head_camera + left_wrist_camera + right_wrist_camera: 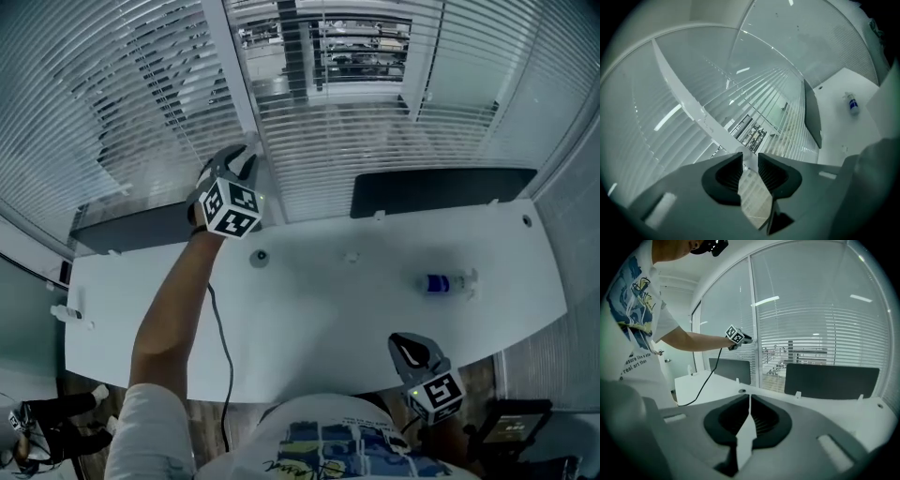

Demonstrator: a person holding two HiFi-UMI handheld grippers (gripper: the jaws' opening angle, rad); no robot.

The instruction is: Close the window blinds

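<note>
White slatted blinds (pixel 356 131) cover the window beyond the desk. In the middle pane the slats are tilted, so the buildings outside show through. My left gripper (pixel 242 157) is raised against the white window post (pixel 234 75), beside the blinds. In the left gripper view its jaws (pixel 750 158) stand apart, with a gap between the ribbed pads. A small pale rounded piece (pixel 743 151) shows at the tips; I cannot tell what it is or whether it touches them. My right gripper (pixel 406 343) hangs low near my body, shut and empty (pixel 749 397). It sees the left gripper (pixel 746 338) at the window.
A white desk (pixel 319 309) runs under the window, with dark panels (pixel 441 190) along its far edge. A small bottle with a blue label (pixel 442 283) lies on the desk's right part. A black cable (pixel 223 347) trails from my left arm across the desk.
</note>
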